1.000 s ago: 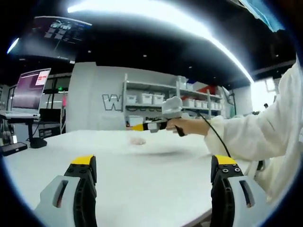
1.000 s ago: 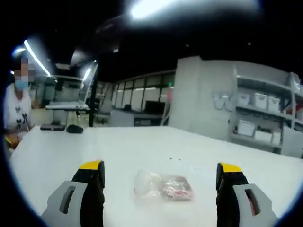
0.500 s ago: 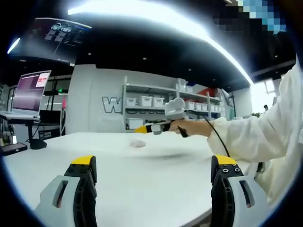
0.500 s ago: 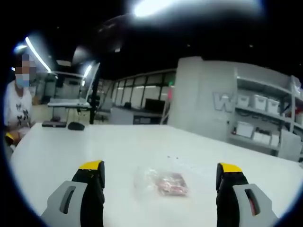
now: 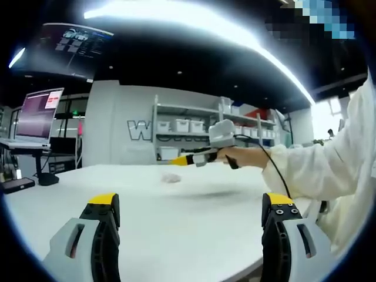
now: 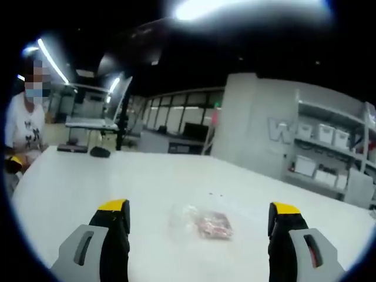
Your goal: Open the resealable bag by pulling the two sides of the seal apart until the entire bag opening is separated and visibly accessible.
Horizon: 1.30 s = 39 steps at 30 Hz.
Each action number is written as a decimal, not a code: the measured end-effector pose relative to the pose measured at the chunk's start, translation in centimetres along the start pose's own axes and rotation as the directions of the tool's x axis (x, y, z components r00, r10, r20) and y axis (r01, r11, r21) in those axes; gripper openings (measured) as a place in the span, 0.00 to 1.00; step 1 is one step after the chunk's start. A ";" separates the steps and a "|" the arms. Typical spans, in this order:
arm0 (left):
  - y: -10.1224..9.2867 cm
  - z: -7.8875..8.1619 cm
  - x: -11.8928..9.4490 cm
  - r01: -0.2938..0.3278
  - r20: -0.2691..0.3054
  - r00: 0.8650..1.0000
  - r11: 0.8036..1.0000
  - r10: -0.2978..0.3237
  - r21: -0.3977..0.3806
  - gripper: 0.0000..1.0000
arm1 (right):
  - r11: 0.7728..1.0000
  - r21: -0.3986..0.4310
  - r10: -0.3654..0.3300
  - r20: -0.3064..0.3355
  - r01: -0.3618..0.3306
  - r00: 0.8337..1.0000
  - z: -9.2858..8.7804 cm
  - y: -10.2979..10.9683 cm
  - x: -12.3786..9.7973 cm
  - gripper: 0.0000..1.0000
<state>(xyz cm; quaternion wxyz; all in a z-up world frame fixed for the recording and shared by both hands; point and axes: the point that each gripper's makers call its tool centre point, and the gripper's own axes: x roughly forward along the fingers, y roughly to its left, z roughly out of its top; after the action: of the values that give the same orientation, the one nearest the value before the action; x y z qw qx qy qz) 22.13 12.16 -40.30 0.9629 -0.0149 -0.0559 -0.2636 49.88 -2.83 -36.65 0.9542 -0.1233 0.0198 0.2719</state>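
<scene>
A clear resealable bag point(image 6: 201, 222) with reddish contents lies flat on the white table point(image 6: 88, 194). My right gripper point(image 6: 200, 235) hovers above the table just short of the bag, jaws wide open and empty. In the left gripper view the bag point(image 5: 171, 178) is a small pale shape far across the table. The right gripper point(image 5: 194, 158) shows there too, held in a hand with a white sleeve point(image 5: 317, 170), pointing at the bag. My left gripper point(image 5: 191, 232) hangs open and empty over the near table point(image 5: 176, 223), far from the bag.
A monitor on a stand point(image 5: 38, 114) and a dark device point(image 5: 14, 185) sit at the table's left end. Shelves with white bins point(image 5: 194, 126) line the back wall. A person in white point(image 6: 23, 138) sits at the far table end, near a mouse point(image 6: 100, 152).
The right gripper view has tilted slightly, with the bag staying between the jaws. In the left gripper view the hand holding the right gripper has drifted a little to the right.
</scene>
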 end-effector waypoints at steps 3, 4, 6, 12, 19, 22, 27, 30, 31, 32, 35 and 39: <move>0.0 0.0 0.1 -0.002 0.002 1.000 1.000 0.002 -0.001 1.00 | 1.000 -0.013 0.004 0.004 -0.004 1.000 0.2 0.1 -0.5 1.00; -0.1 -0.1 0.1 0.000 -0.001 1.000 1.000 0.000 -0.002 1.00 | 1.000 -0.017 0.006 0.005 -0.006 1.000 0.2 0.2 -0.6 1.00; -0.2 -0.3 0.2 0.004 -0.007 1.000 1.000 -0.004 -0.002 1.00 | 1.000 -0.021 0.006 0.008 -0.006 1.000 0.3 0.2 -0.7 1.00; -0.3 -0.5 0.3 0.008 -0.011 1.000 1.000 -0.008 -0.004 1.00 | 1.000 -0.028 0.012 0.001 -0.012 1.000 0.2 0.2 -1.0 1.00; -0.1 -0.6 0.2 0.004 -0.013 1.000 1.000 -0.004 -0.007 0.99 | 1.000 -0.018 0.023 -0.013 -0.023 1.000 -0.3 0.6 -1.2 1.00; -0.1 -0.6 0.1 0.005 -0.015 1.000 1.000 -0.005 -0.008 0.99 | 1.000 -0.019 0.024 -0.013 -0.024 1.000 -0.3 0.7 -1.4 1.00; -0.1 -0.5 0.1 0.006 -0.010 1.000 1.000 -0.006 -0.010 0.99 | 0.999 -0.021 0.025 -0.003 -0.025 1.000 0.0 0.8 -2.1 1.00; -0.1 -0.5 0.1 0.007 -0.011 1.000 1.000 -0.007 -0.012 0.99 | 1.000 -0.022 0.023 0.005 -0.022 1.000 0.1 0.7 -2.6 1.00; -0.1 -0.5 0.1 0.007 -0.012 1.000 1.000 -0.007 -0.013 0.99 | 1.000 -0.020 0.023 0.008 -0.023 1.000 0.1 0.6 -2.7 1.00; -0.1 -0.5 0.2 0.008 -0.012 1.000 1.000 -0.008 -0.014 0.99 | 1.000 -0.014 0.024 0.007 -0.023 1.000 0.0 0.5 -2.8 1.00; -0.2 -0.5 0.2 0.011 -0.012 1.000 1.000 -0.011 -0.015 0.99 | 1.000 -0.016 0.021 0.002 -0.021 1.000 -0.2 0.4 -3.3 1.00; -0.2 -0.5 0.2 0.011 -0.010 1.000 1.000 -0.011 -0.015 0.99 | 1.000 -0.015 0.014 0.012 -0.014 1.000 -0.1 0.2 -4.0 1.00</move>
<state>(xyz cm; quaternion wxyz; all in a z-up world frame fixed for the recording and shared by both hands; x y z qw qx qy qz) 22.28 11.86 -40.77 0.9616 -0.0207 -0.0491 -0.2693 46.33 -4.74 -36.41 0.9513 -0.1288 0.0129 0.2796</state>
